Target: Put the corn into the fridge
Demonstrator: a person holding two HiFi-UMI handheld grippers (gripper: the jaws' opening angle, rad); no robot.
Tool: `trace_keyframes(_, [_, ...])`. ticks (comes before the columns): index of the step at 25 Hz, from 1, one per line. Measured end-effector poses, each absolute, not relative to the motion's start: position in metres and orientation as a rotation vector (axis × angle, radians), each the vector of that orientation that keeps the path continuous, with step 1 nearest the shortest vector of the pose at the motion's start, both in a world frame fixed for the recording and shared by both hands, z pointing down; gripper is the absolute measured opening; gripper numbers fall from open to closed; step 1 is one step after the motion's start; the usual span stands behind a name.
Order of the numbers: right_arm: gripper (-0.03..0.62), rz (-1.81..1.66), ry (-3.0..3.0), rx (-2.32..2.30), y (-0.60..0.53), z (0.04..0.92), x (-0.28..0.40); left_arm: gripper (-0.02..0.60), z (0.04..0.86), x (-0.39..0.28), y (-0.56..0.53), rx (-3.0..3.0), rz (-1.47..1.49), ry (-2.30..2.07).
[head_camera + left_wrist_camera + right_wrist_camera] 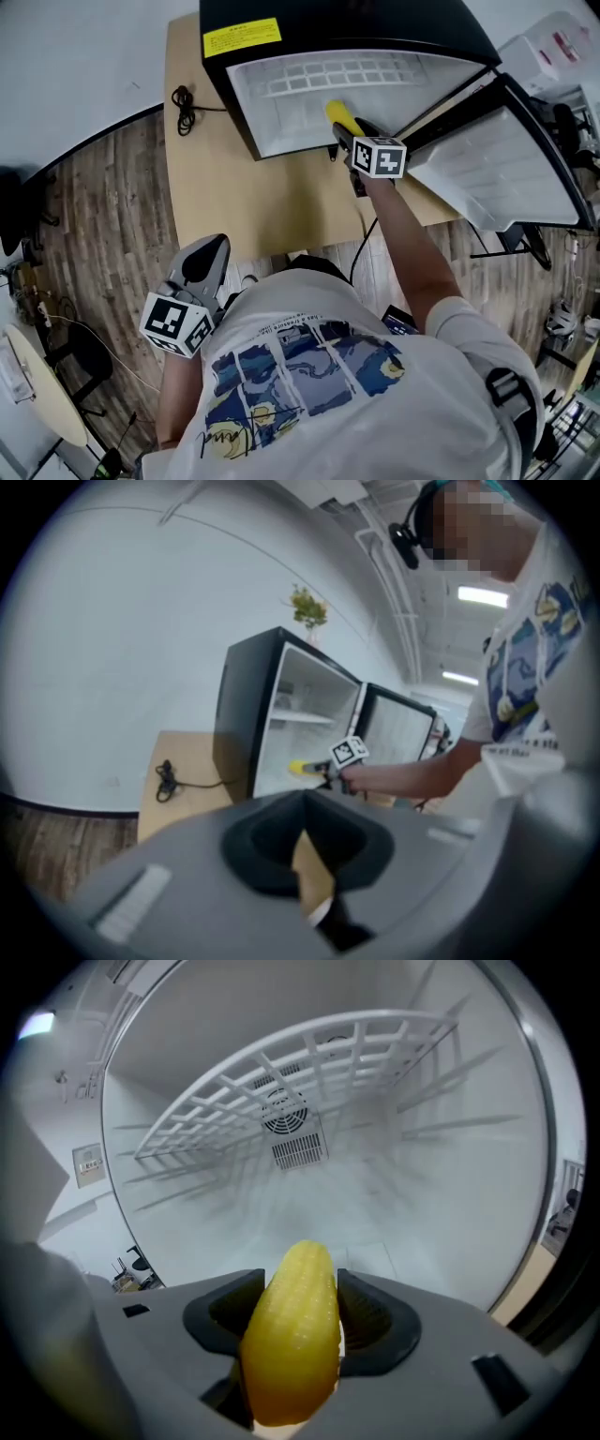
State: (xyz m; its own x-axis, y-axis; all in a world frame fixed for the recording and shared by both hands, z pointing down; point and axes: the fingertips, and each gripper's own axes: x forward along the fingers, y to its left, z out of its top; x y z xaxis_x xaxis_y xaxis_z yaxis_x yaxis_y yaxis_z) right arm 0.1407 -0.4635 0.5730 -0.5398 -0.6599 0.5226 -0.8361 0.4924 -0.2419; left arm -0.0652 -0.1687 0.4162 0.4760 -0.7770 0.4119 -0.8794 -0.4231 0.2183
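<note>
At far left a coiled black cable (183, 105) lies on the pale wooden table (216, 178), which stands on a plank floor (103, 216). The left gripper (214, 248) hangs low beside the person's body, off the near edge of the table and well apart from the work, its cube showing black-and-white square markers. In its own view its jaws stand together with nothing between them. The person's white T-shirt (309, 375) carries a row of blue-and-yellow painted panels under a line of print too small to read. Toward the centre, a black fridge (356, 28) sits on the table with a yellow label (242, 37) on its top, its writing too small to make out. In the left gripper view a small green plant (307, 607) stands on top of the fridge. The right gripper (349, 136), at the end of an outstretched arm, is clamped on the yellow corn (342, 117), gripping the cob by its sides. The corn's tip points into the white interior at the fridge's opening, held above the cabinet floor and below the white wire shelf (300, 1082). A round vent (281, 1119) shows on the back wall. At right the fridge door (506, 159) stands swung wide open.
</note>
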Motion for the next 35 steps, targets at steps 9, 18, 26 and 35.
trace_keyframes(9, [0.244,0.562,-2.316,1.242,-0.506,0.611,0.127,0.011,0.42,-0.071,-0.174,2.198,0.384,-1.505])
trace_keyframes(18, [0.244,0.461,-2.245,1.26,-0.529,0.625,0.112,0.011,0.422,-0.074,-0.184,2.147,0.406,-1.543])
trace_keyframes(26, [0.244,0.406,-2.21,1.264,-0.545,0.626,0.103,0.01,0.428,-0.075,-0.187,2.117,0.41,-1.536])
trace_keyframes(35, [0.245,0.358,-2.177,1.273,-0.551,0.629,0.102,0.011,0.431,-0.079,-0.186,2.104,0.413,-1.536])
